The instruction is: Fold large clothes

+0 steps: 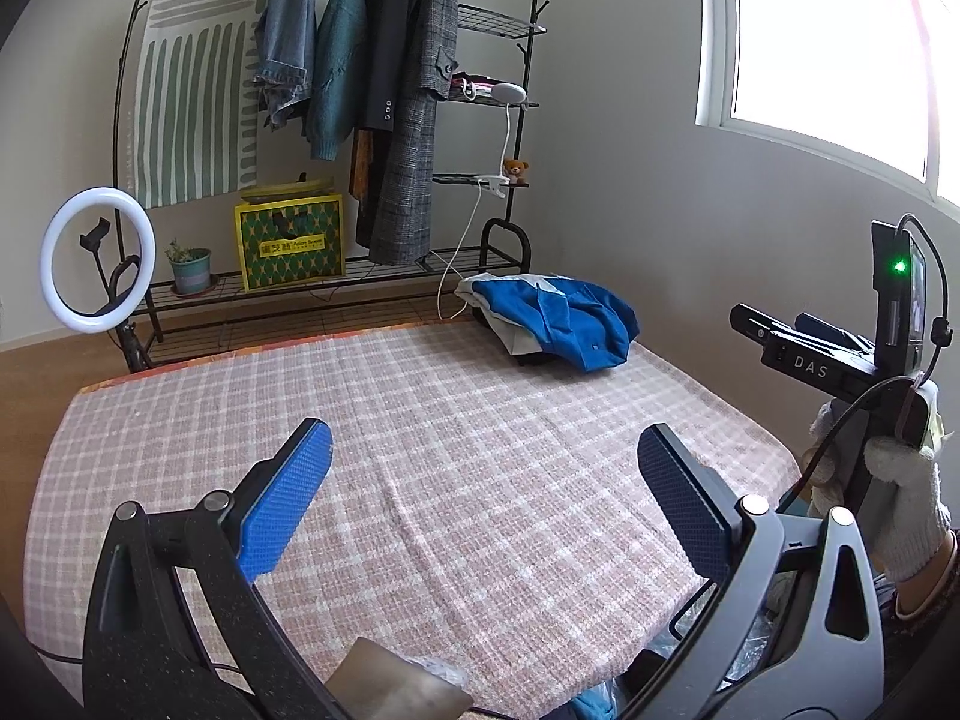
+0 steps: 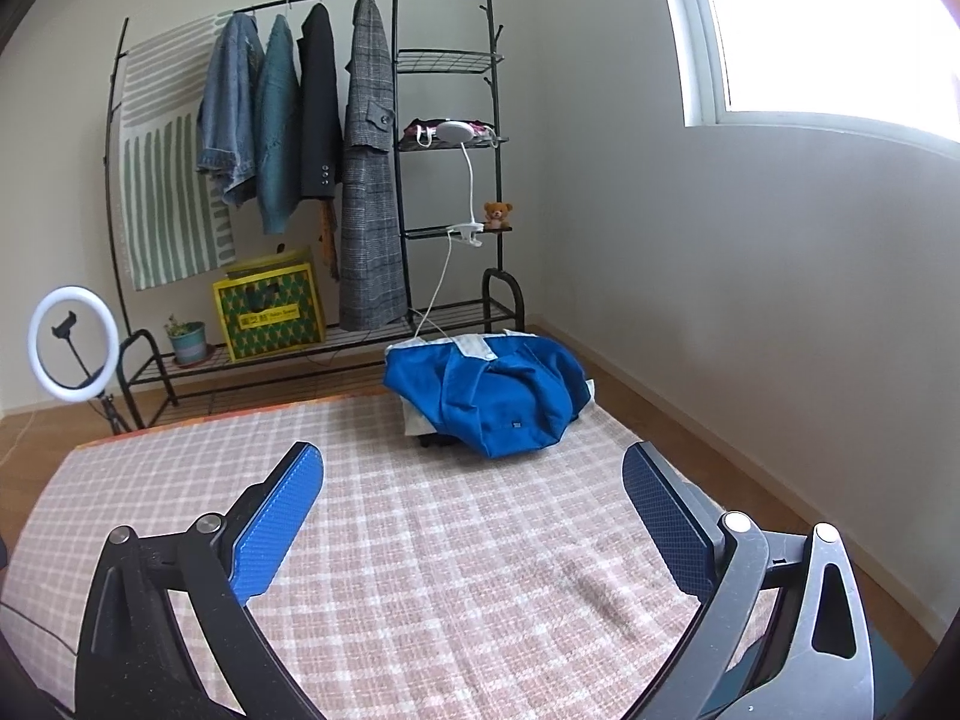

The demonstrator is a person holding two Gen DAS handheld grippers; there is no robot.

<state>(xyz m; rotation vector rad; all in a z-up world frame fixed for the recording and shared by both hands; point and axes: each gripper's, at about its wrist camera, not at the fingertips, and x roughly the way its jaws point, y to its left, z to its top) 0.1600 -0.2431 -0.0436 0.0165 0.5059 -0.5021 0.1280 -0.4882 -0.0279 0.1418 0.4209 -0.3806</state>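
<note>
Right wrist view: a checked pink cloth (image 2: 456, 540) covers the table, with a clothes rack (image 2: 312, 180) standing beyond its far edge. A crumpled blue jacket (image 2: 498, 396) is heaped at the table's far right corner, on top of paler and darker garments. It is judged soft, limp and light to moderate in weight, apt to sag and slide on the pile; a hold at the collar (image 2: 477, 348) or shoulder seams is judged best. Its long axis appears to lie roughly along the far edge, collar toward that edge, though the bunching leaves this uncertain. Left tongs (image 1: 486, 498) and right tongs (image 2: 474, 516) are spread wide apart, holding nothing, well short of the jacket.
</note>
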